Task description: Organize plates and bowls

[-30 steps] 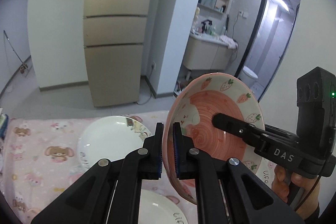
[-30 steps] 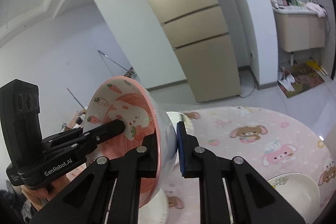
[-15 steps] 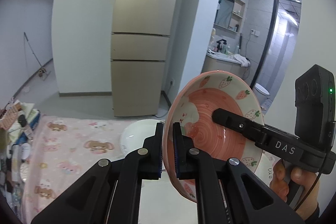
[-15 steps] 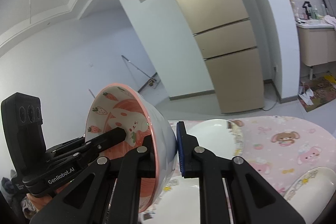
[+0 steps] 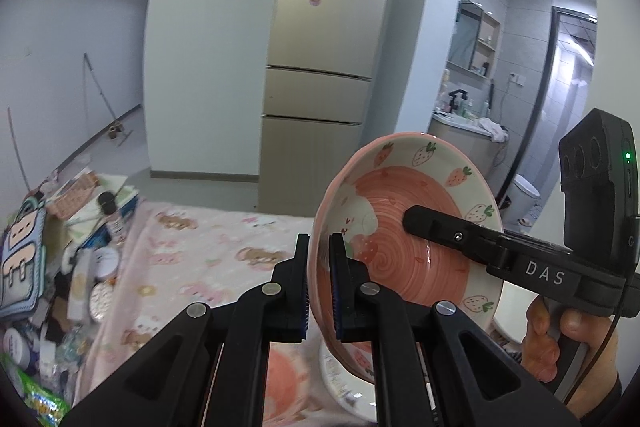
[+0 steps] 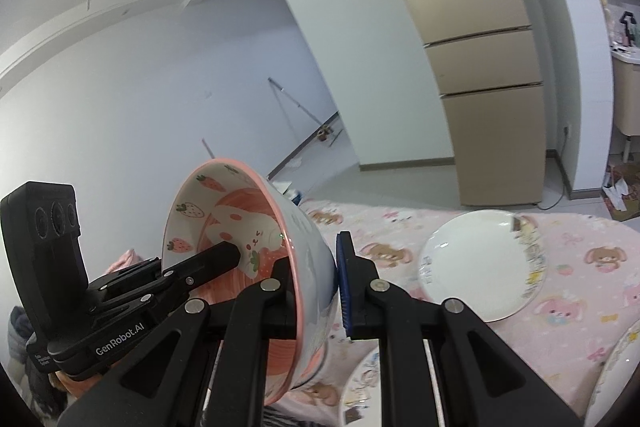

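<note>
**Ana:** Left wrist view first: the left gripper (image 5: 319,283) pinches the rim of the strawberry bowl (image 5: 408,251), one pad inside the wall, one outside. The bowl is up in the air above the pink tablecloth (image 5: 208,259), at about four o'clock from the fridge (image 5: 324,67).

**Ben:** And the right gripper (image 6: 316,283)?

**Ana:** It straddles the opposite rim, but the blue pad (image 6: 344,283) stands just off the outer wall, so I judge its jaws spread slightly rather than clamped. Two holds probably steady a deep, slippery bowl while it travels.

**Ben:** Which way does it face?

**Ana:** Tipped on edge. From the left wrist the mouth opens toward three o'clock; its axis runs nearly level, rim plane close to upright.

**Ben:** Where might it go?

**Ana:** Something pink (image 5: 280,379) lies blurred at six o'clock, perhaps a matching bowl; I can't confirm. A white plate (image 6: 480,267) rests flat at three o'clock from the right wrist.
</note>
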Available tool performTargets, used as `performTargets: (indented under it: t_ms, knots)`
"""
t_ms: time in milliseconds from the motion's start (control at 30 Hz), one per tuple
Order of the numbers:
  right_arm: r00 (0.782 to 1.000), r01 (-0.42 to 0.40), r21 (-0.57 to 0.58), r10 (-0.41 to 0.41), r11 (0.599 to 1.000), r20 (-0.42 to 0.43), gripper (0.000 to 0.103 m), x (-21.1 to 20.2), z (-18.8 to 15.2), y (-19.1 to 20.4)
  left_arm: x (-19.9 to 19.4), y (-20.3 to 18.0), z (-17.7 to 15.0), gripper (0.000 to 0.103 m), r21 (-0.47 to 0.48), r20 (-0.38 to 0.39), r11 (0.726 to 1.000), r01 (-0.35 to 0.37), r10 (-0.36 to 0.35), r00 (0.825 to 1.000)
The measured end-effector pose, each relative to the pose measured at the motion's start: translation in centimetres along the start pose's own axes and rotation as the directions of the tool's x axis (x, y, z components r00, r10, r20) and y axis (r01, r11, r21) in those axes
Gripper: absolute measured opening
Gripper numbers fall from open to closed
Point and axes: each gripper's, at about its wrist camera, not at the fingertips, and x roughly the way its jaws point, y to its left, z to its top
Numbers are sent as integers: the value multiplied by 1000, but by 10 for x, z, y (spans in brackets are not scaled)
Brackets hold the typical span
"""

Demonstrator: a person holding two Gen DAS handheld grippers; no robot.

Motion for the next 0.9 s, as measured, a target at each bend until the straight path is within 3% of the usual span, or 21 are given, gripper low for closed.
performTargets:
  t_ms: [300, 467, 900]
  knots:
    - [991, -37, -24, 34, 999, -127, 12, 62, -33, 35, -1, 64, -31, 9, -68, -40, 994, -81, 79, 996]
    - [980, -78, 14, 79, 997, -183, 12, 88, -47, 36, 3, 81, -50, 9, -74, -75, 992, -98, 93, 993]
    - [959, -70, 18, 73, 997, -273, 12, 128, -79, 37, 22, 110, -83, 9, -110, -156, 987, -114, 96, 983]
